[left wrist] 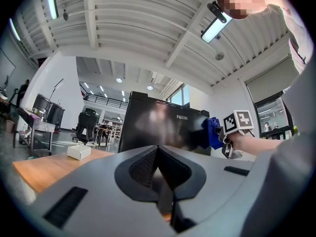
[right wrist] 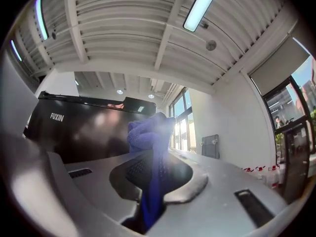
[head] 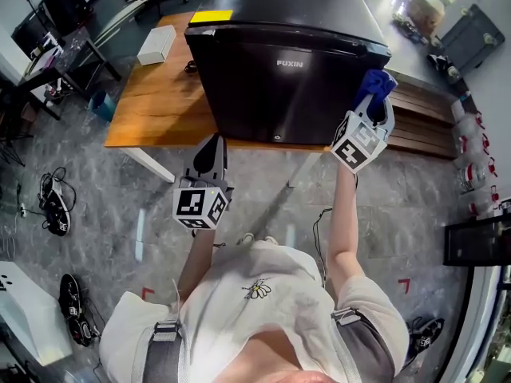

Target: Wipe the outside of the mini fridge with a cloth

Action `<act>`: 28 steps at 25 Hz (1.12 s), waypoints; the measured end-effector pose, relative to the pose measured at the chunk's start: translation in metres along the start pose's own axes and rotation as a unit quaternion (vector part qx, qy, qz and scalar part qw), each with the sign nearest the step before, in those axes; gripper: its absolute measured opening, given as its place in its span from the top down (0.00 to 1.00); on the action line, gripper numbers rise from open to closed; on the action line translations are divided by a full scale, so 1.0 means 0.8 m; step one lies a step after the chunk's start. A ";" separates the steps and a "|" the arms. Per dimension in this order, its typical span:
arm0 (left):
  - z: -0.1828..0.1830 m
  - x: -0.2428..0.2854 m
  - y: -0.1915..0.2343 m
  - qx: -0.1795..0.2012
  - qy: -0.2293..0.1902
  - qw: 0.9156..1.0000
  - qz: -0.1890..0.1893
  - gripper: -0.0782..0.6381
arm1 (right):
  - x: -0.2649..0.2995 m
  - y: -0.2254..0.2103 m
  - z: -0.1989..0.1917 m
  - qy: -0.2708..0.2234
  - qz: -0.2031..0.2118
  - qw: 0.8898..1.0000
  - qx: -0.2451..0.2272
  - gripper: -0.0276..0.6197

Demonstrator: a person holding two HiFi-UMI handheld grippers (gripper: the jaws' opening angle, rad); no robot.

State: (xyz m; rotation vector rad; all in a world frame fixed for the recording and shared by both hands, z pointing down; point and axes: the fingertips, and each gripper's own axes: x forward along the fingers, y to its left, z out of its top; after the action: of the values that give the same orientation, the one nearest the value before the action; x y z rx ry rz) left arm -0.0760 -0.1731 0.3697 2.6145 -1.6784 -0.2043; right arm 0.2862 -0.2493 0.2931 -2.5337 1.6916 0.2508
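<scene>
Head view: I face the black mini fridge point(head: 287, 62), which sits on a wooden table point(head: 152, 106) with its door toward me. My right gripper point(head: 372, 112) is clamped on a blue cloth point(head: 375, 82), the bunched fabric raised against the fridge's front right edge, near the top corner. The right gripper view shows the cloth pinched between the jaws and bulging above them. My left gripper point(head: 212, 144) hangs just below the fridge's lower left front corner, apart from the door, its jaws closed together on nothing. A white box point(head: 156, 44) lies on the table left of the fridge. A yellow label point(head: 210, 16) marks the fridge's top at its front left corner.
</scene>
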 end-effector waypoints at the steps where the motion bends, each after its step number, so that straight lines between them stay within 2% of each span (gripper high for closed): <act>1: 0.002 0.002 -0.003 0.001 -0.002 1.000 -0.003 0.88 | 0.001 -0.003 -0.002 0.001 -0.002 1.000 -0.002 0.86; 7: 0.012 0.006 -0.012 0.008 -0.011 1.000 -0.007 0.88 | 0.002 -0.026 -0.001 0.003 -0.029 1.000 0.009 0.86; 11: 0.013 -0.002 0.000 0.003 -0.013 1.000 0.009 0.88 | -0.027 -0.024 -0.001 -0.004 -0.016 0.999 0.036 0.86; 14: 0.015 -0.005 0.007 0.005 -0.017 1.000 0.018 0.88 | -0.056 0.011 0.005 -0.011 0.025 0.998 0.055 0.86; 18: 0.018 -0.008 0.012 0.007 -0.021 0.999 0.024 0.88 | -0.078 0.090 0.008 -0.009 0.103 0.992 0.072 0.86; 24: 0.018 -0.018 0.019 0.001 -0.022 0.999 0.029 0.88 | -0.118 0.236 -0.003 0.007 0.235 0.970 0.070 0.86; 28: 0.022 -0.032 0.030 0.005 -0.027 0.999 0.039 0.88 | -0.134 0.309 -0.018 0.020 0.288 0.955 0.063 0.86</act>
State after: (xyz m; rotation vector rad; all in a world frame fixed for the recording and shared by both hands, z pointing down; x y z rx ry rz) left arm -0.1108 -0.1591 0.3567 2.5675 -1.7982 -0.2680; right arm 0.0190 -0.2497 0.3317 -1.9133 2.3414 0.1178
